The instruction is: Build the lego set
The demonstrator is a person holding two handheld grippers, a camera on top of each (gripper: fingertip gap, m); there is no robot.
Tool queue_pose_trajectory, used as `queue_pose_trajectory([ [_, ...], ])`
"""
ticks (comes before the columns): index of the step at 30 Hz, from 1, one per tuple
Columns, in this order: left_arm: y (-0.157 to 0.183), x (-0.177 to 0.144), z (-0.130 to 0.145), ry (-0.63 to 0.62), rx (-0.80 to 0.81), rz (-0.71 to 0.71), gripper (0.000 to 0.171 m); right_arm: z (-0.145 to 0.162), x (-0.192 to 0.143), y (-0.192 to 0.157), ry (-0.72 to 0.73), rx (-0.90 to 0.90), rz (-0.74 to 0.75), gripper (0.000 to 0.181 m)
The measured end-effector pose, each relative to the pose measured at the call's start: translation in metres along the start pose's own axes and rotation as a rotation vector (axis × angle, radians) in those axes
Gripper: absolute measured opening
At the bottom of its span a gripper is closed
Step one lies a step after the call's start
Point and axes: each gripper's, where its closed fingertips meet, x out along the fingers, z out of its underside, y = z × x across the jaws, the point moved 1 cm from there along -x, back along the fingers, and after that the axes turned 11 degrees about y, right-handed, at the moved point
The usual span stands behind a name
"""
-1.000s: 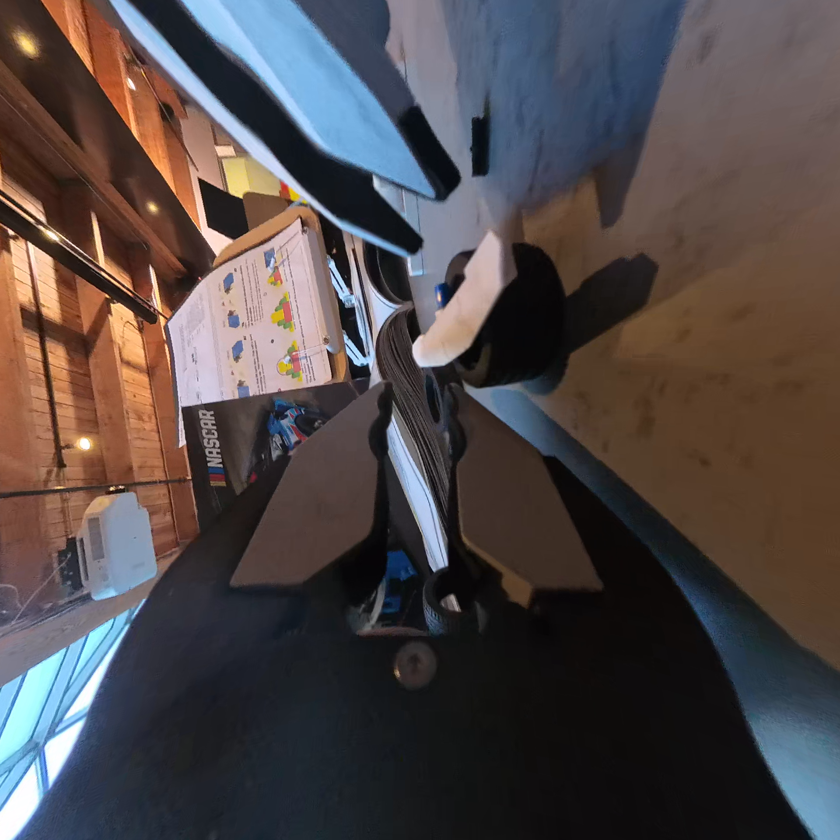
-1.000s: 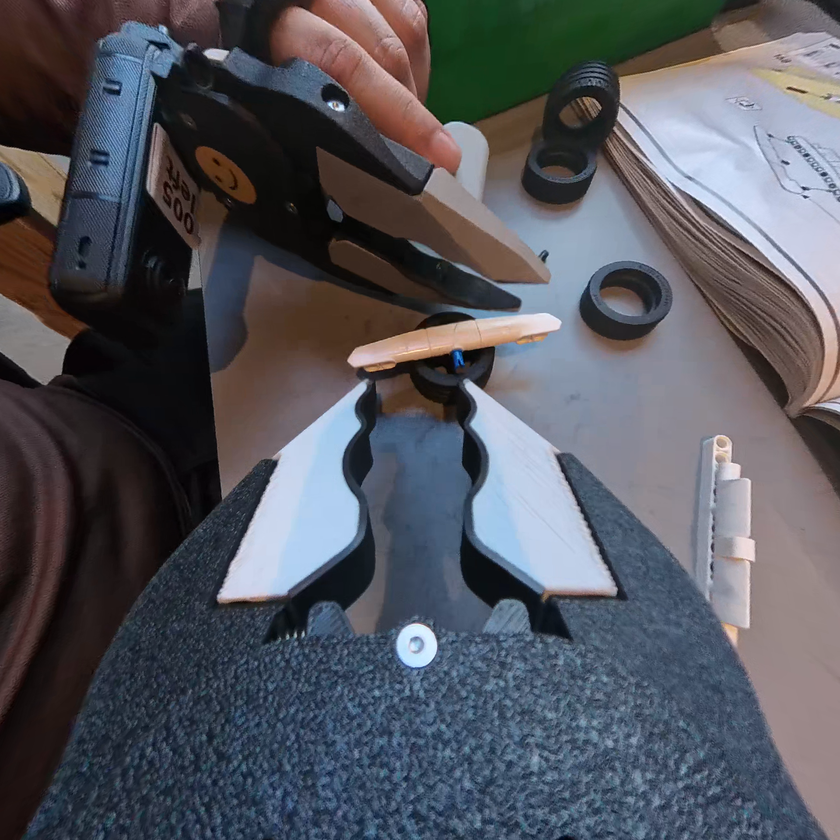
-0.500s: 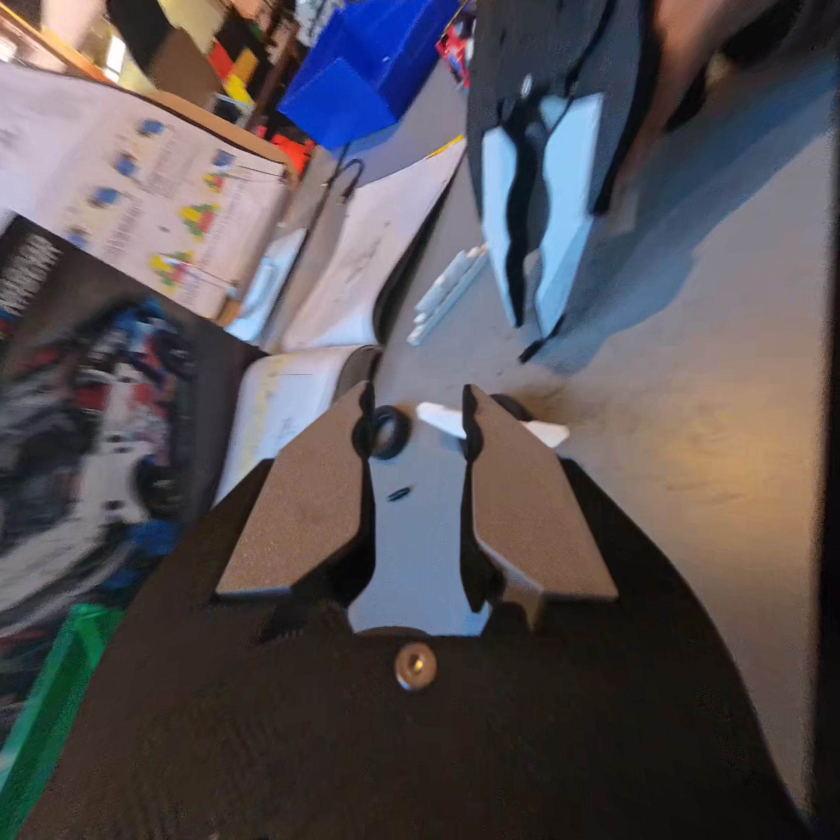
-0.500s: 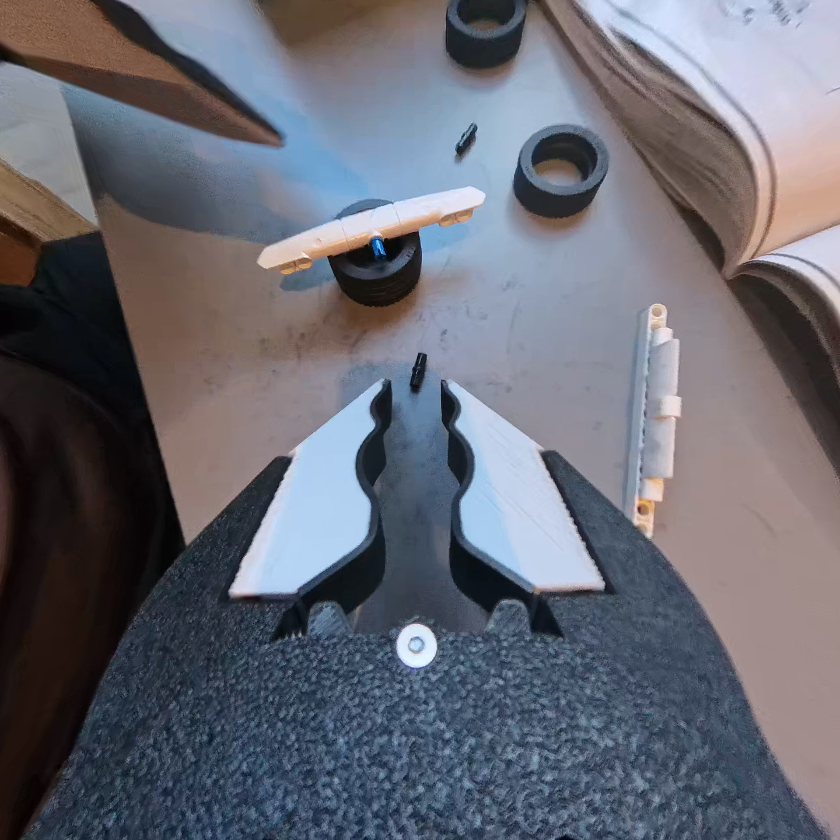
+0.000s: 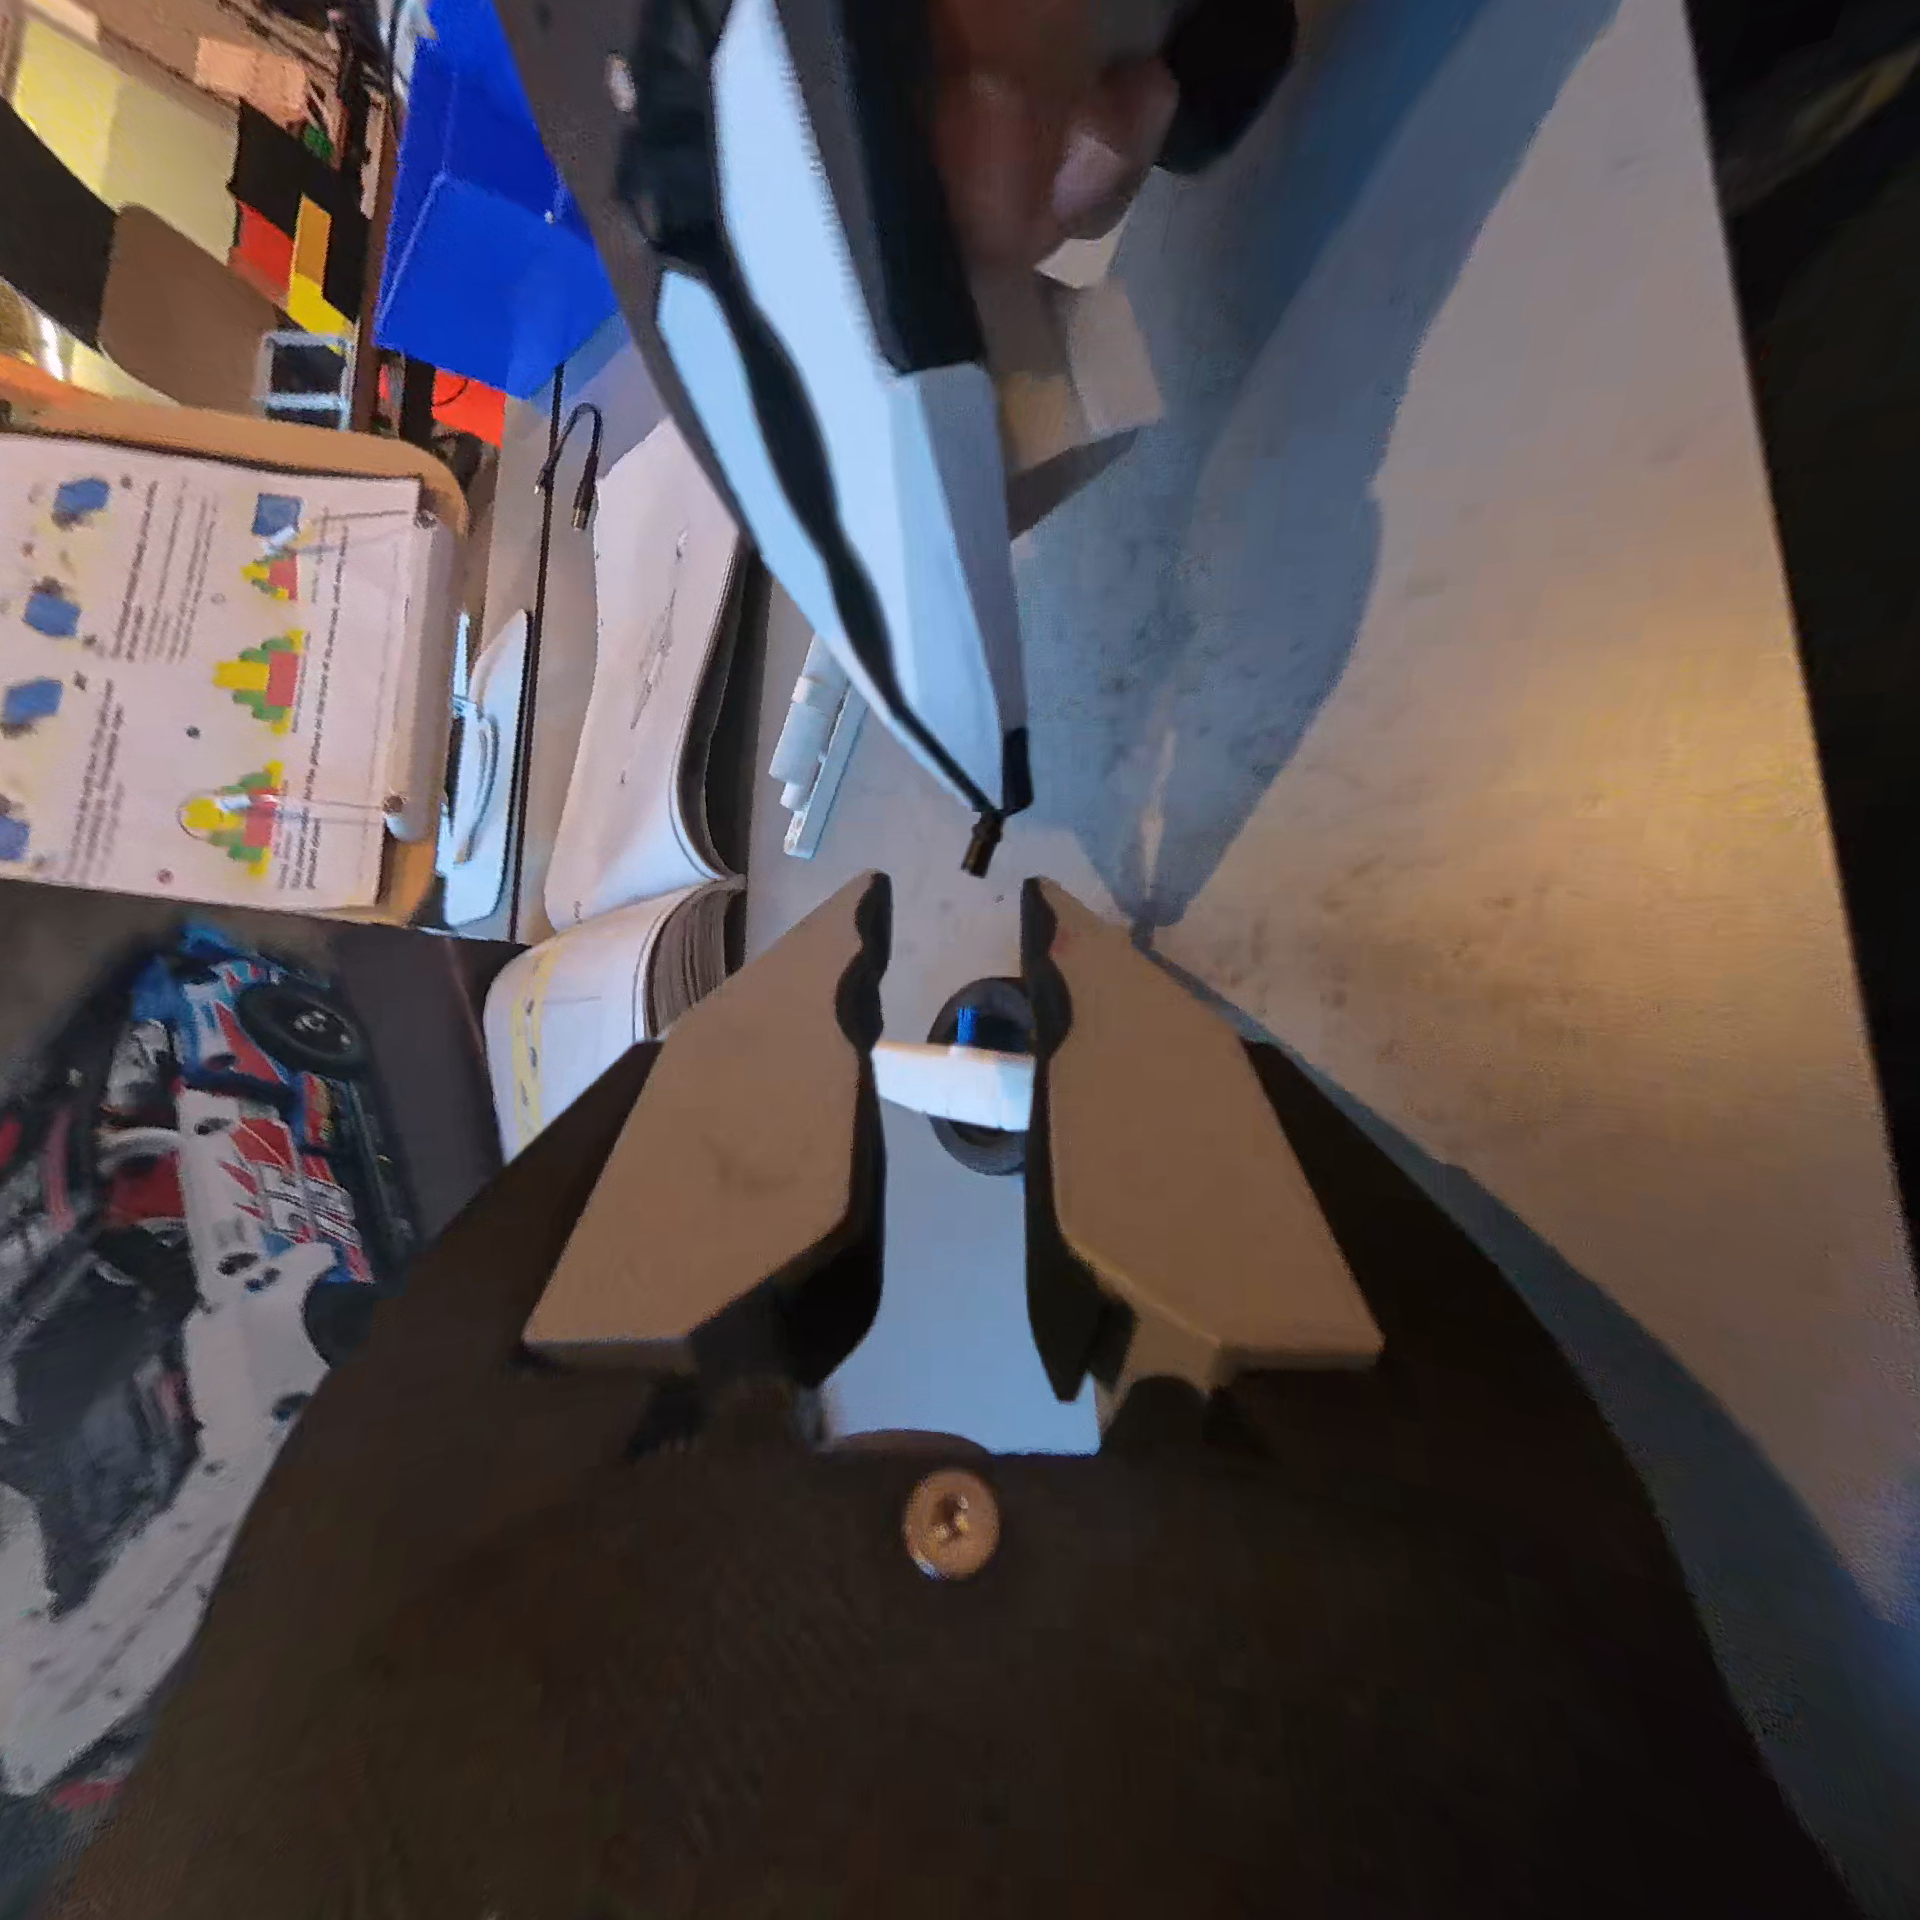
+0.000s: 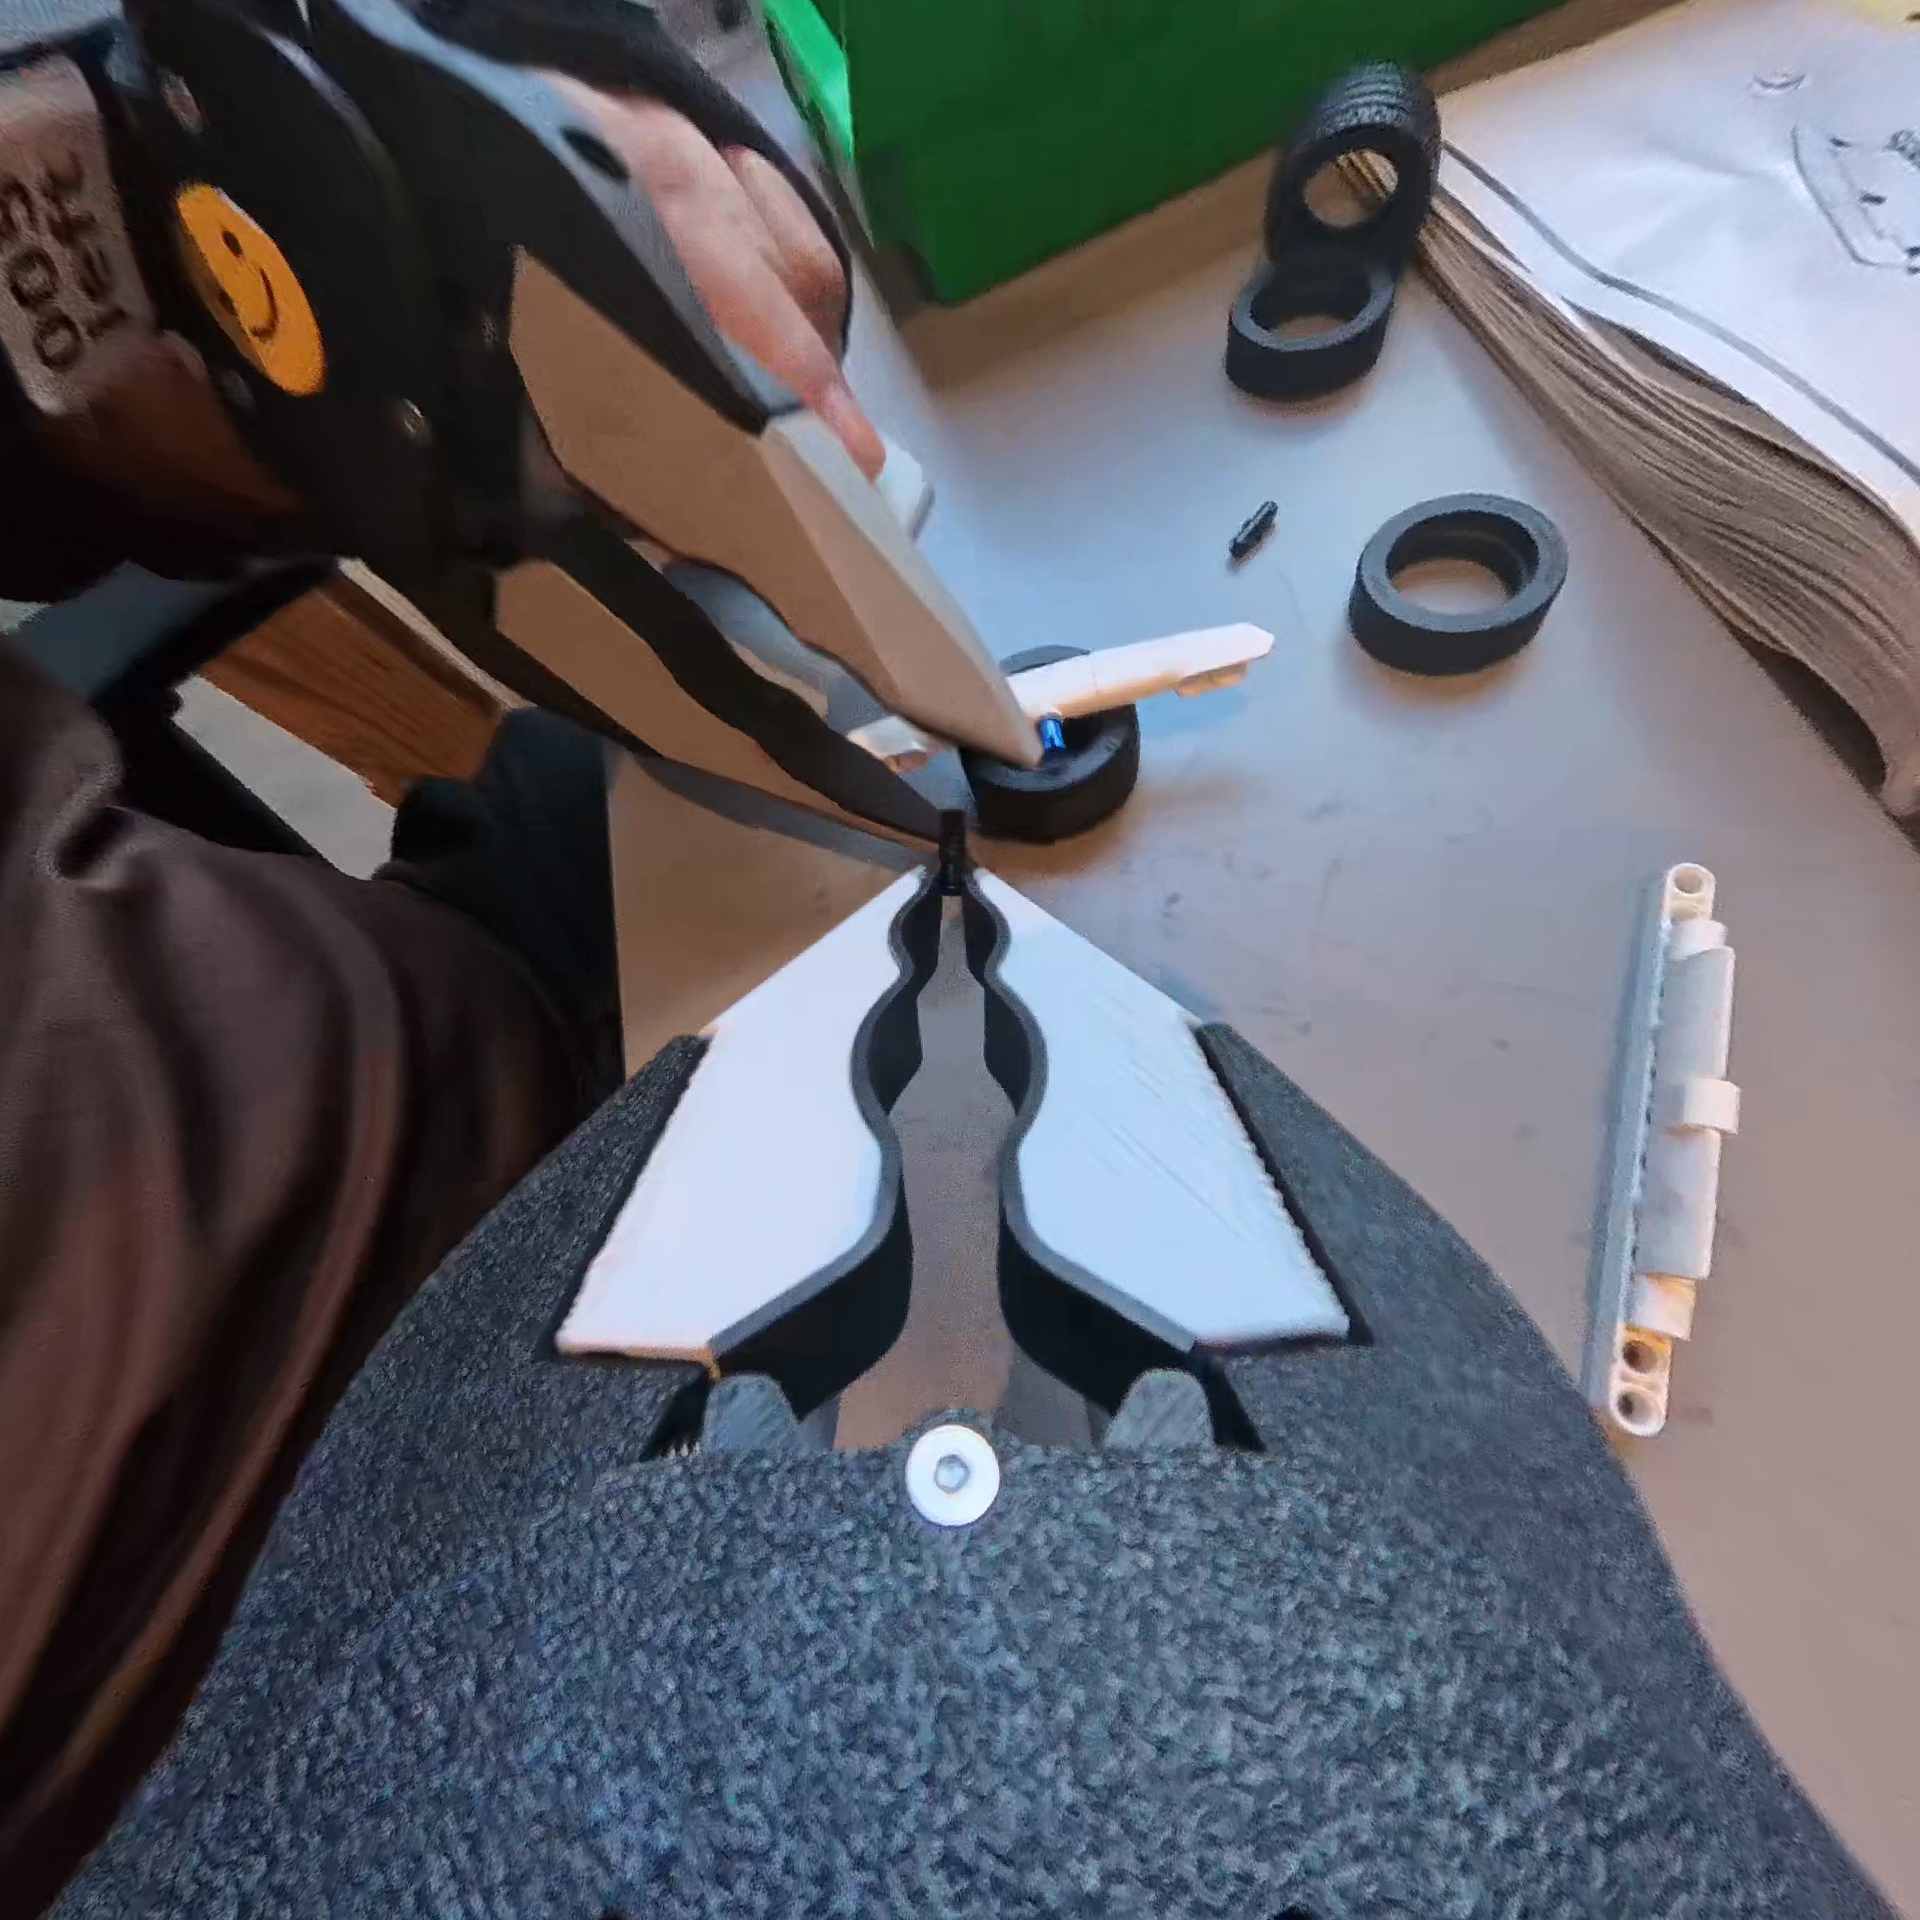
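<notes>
Black tyres [image 6: 1458,592], a white beam [image 6: 1143,665] with blue pin [image 6: 1050,734], green bin [image 6: 1091,125], grey desk [image 6: 1351,883].

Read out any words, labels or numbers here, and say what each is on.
I won't quote writing; here is what bears it.
White label on the left gripper: legible print.
Pinned sheet of brick pictures: too blurred.
Open booklet: too small.
Round yellow sticker: a smiley face, no words.

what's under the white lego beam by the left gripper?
A black rubber tyre lying flat on the grey table, with a blue pin sticking out beneath the white lego beam. The left gripper fingers cover the beam's near end.
</notes>
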Motion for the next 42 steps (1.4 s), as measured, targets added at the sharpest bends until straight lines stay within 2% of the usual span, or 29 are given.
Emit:
queue_pose_trajectory([
  [5, 0.002, 0.003, -0.008, 0.022, 0.074, -0.001, 0.014, -0.008, -0.002, -0.007, 0.03, 0.028, -0.037, 0.004],
  [6, 0.002, 0.002, -0.008, 0.021, 0.081, 0.004, 0.003, -0.009, -0.002, -0.007, 0.032, 0.028, -0.039, 0.004],
  [16, -0.019, -0.003, -0.016, 0.099, 0.11, -0.185, 0.002, -0.03, -0.011, -0.006, 0.226, 0.032, -0.05, 0.004],
  [24, -0.024, 0.003, -0.013, 0.093, 0.054, -0.229, 0.005, -0.033, -0.01, 0.003, 0.249, 0.046, -0.013, 0.004],
  [27, -0.031, -0.005, 0.003, 0.068, -0.153, -0.175, 0.016, -0.027, -0.006, 0.022, 0.217, 0.018, 0.087, 0.004],
  [29, -0.043, -0.012, 0.028, 0.009, -0.424, -0.149, 0.017, -0.026, 0.0, 0.032, 0.204, -0.029, 0.134, 0.004],
  [31, -0.046, -0.014, 0.057, -0.072, -0.721, -0.074, 0.025, -0.024, 0.008, 0.039, 0.18, -0.091, 0.168, 0.004],
  [33, -0.041, -0.013, 0.063, -0.043, -0.983, 0.058, 0.025, -0.023, 0.018, 0.043, 0.142, -0.157, 0.187, 0.004],
  [35, -0.039, -0.01, 0.06, 0.035, -1.177, 0.145, 0.026, -0.022, 0.024, 0.048, 0.112, -0.209, 0.213, 0.004],
  [37, -0.036, -0.007, 0.06, 0.071, -1.272, 0.199, 0.023, -0.022, 0.027, 0.05, 0.099, -0.237, 0.224, 0.004],
  [42, -0.021, 0.003, 0.061, 0.041, -1.372, 0.314, 0.027, -0.019, 0.033, 0.052, 0.065, -0.276, 0.217, 0.004],
])
